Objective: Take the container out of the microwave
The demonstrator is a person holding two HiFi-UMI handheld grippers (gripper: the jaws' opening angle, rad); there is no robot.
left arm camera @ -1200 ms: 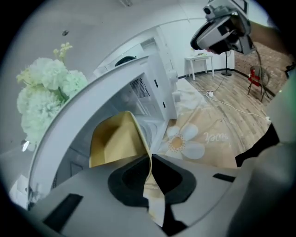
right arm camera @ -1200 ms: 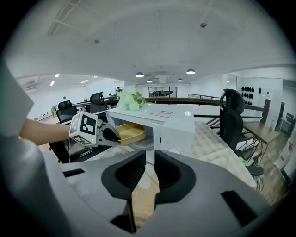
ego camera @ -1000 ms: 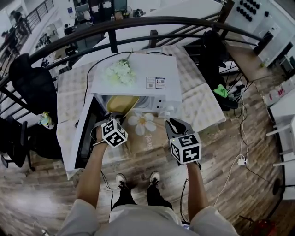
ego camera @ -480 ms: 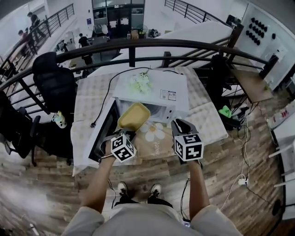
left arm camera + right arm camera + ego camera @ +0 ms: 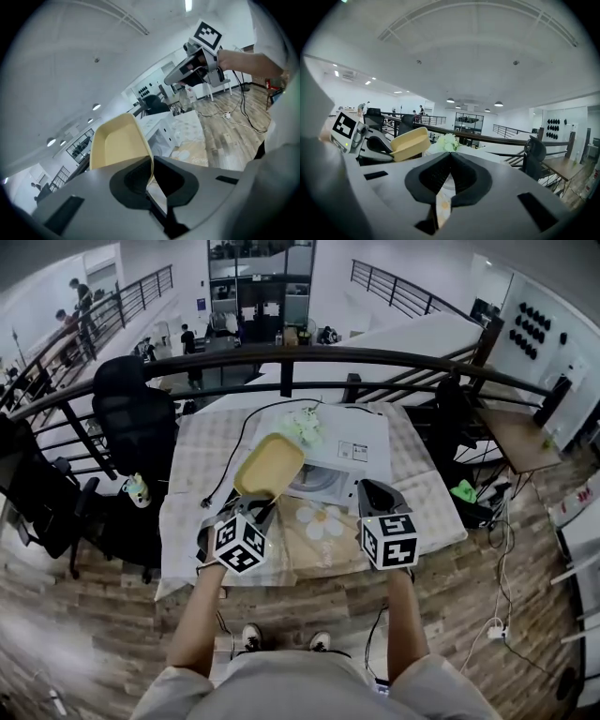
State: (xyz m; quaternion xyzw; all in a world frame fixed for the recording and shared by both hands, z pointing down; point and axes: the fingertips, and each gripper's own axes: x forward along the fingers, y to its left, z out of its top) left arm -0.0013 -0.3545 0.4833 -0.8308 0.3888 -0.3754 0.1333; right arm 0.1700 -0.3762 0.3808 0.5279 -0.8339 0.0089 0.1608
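**Container clear of the oven, set-down to come**

The left gripper (image 5: 151,171) has its jaws clamped on the near rim of a pale yellow plastic container (image 5: 119,143). The tray juts out ahead of the jaws and hangs from that one edge. In the head view it rides above and just in front of the white microwave (image 5: 352,451), which lies below and beyond the gripper, with a spray of pale artificial flowers (image 5: 302,426) on its top. The right gripper (image 5: 449,157) hangs level with the left one, off to its right and apart from the container. Its jaws are drawn together with nothing between them.

By the look of it the removal itself is done, since the tray is outside the oven cavity, and the step in hand is carrying it away. The next move calls for a landing spot. The daisy-printed mat (image 5: 323,521) on the checked tablecloth (image 5: 197,456), directly beneath the two grippers, looks the likeliest. A one-sided grip on a thin rim suggests a slow, level descent, with the jaws parting only once the base sits flat. Whether the oven door stands open cannot be told here
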